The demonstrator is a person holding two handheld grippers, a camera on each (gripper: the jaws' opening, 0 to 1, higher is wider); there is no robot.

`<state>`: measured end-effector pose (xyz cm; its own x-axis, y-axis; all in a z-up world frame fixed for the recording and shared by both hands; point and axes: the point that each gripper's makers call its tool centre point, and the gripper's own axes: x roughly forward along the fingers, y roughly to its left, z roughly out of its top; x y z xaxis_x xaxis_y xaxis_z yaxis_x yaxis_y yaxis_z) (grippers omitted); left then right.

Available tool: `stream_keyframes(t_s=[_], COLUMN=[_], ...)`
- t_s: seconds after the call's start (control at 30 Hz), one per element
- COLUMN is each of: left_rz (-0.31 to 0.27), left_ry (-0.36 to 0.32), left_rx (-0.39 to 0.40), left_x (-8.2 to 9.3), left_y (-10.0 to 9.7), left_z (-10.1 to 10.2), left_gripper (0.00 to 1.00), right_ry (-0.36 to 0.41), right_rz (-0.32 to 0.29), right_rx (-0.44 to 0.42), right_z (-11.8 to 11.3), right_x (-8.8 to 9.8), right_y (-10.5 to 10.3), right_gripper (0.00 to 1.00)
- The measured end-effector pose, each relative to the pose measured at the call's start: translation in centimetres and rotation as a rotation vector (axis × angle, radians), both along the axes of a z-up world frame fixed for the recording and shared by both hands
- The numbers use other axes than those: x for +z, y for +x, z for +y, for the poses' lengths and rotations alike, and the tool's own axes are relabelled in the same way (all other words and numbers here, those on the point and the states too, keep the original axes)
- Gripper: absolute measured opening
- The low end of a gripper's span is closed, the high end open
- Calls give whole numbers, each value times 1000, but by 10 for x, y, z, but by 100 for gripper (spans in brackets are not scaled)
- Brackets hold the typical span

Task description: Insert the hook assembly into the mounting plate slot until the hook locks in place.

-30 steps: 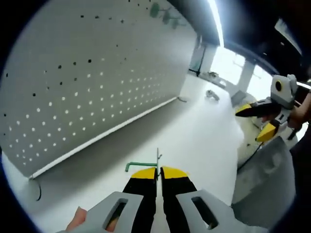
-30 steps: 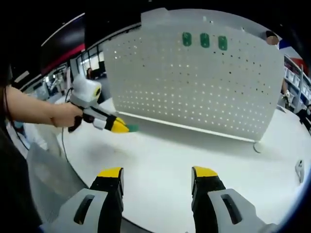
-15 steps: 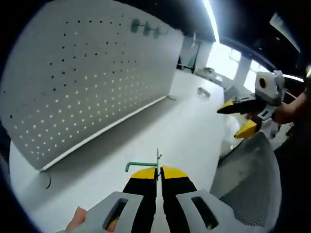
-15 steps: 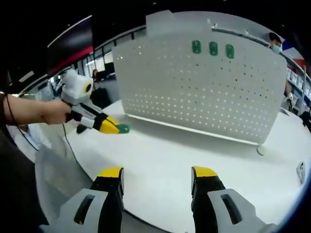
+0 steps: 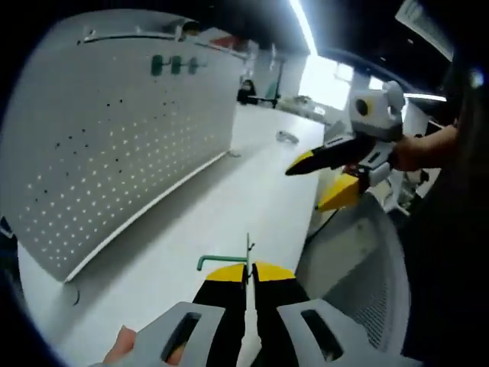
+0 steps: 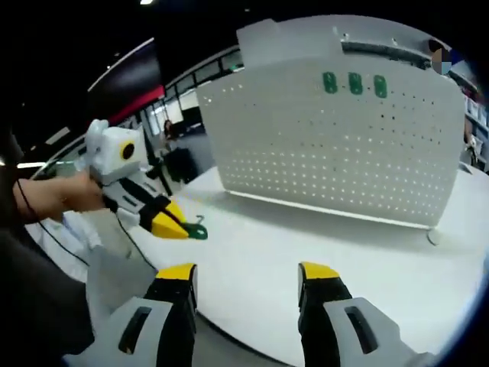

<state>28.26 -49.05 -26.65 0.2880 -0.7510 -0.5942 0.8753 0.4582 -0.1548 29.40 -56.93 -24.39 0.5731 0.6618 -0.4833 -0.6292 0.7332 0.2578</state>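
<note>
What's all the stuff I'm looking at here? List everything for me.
Pegboard: one, white, standing upright on the table.
Green pieces: three, in a row near the pegboard's top.
Hook: one, green with a metal wire, pinched in the left gripper.
Table: one, white.
Small metal part: one, grey, far down the table.
Left gripper: yellow-tipped, shut on the hook.
Right gripper: yellow-tipped, open, holding nothing.
Person's hand: holding the left gripper.

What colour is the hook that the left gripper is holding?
Green. The hook shows best in the right gripper view, pinched at the tip of the left gripper.
</note>
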Motion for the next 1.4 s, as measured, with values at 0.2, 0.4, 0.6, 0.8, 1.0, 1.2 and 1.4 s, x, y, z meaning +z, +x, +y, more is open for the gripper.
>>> stream_keyframes(t_s=[0.2, 0.4, 0.6, 0.8, 1.0, 1.2, 1.4], left_rz=[-14, -32, -66, -111, -136, -129, -125], left_ry=[6, -8, -45, -69, -94, -97, -105], left_rx=[-56, -79, -114, -173, -238, -261, -263], left_x=[7, 16, 27, 35, 38, 32, 31], left_y=[-18, -27, -32, -40, -48, -47, -39], left_z=[2, 3, 4, 8, 13, 22, 33], left_gripper=[2, 2, 2, 2, 2, 3, 3], right_ry=[98, 159, 209, 330, 411, 440, 497], right_rz=[98, 268, 480, 712, 838, 876, 844], right_rx=[101, 209, 284, 323, 355, 324, 286], right_z=[40, 78, 101, 114, 124, 133, 143], right_x=[11, 5, -6, -2, 3, 0, 2], right_y=[9, 6, -3, -16, -29, -30, -20], right_gripper=[43, 39, 28, 15, 3, 0, 0])
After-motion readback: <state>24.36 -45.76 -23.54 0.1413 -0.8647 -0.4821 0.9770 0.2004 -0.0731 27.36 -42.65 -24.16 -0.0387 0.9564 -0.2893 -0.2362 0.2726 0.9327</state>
